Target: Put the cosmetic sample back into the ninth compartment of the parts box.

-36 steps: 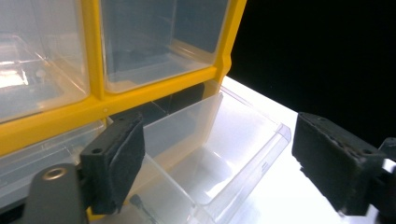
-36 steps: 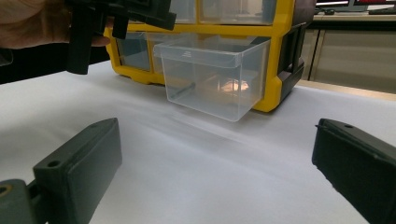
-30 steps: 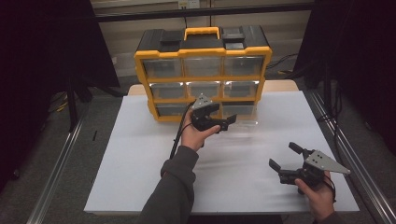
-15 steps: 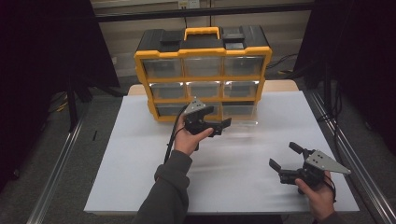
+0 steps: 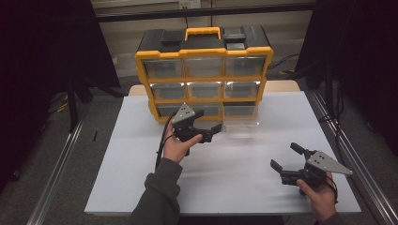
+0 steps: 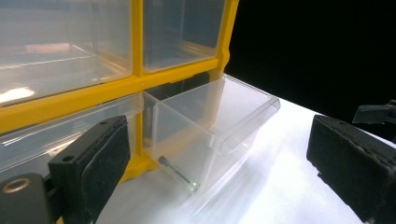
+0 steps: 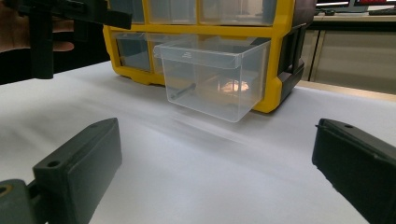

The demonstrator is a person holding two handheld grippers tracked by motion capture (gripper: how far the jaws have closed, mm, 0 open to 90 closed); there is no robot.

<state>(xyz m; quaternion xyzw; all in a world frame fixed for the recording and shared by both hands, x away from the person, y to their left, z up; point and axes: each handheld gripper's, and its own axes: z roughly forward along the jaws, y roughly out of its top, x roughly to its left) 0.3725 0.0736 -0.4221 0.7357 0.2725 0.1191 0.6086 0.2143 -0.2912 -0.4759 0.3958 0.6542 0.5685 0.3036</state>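
A yellow and black drawer cabinet (image 5: 204, 70) stands at the back of the white table (image 5: 141, 154). Its bottom right clear drawer (image 5: 241, 121) is pulled out, with a small dark screw (image 6: 177, 173) lying inside; the drawer (image 7: 215, 79) and screw (image 7: 183, 91) are also in the right gripper view. My left gripper (image 5: 210, 120) hovers just left of that drawer. Its jaws have just been opening and stand wide with nothing between them (image 6: 224, 172). My right gripper (image 5: 285, 155) rests open near the front right, aimed at the drawer, and is empty (image 7: 215, 172).
The other clear drawers (image 5: 202, 65) of the cabinet are pushed in. Metal rails (image 5: 347, 159) run along both sides of the table. In the right gripper view the left gripper (image 7: 70, 14) shows at the upper left.
The left hand has drawn its gripper leftward and slightly nearer me, away from the pulled-out drawer's front, with its jaws spreading wider. The right gripper has stayed put.
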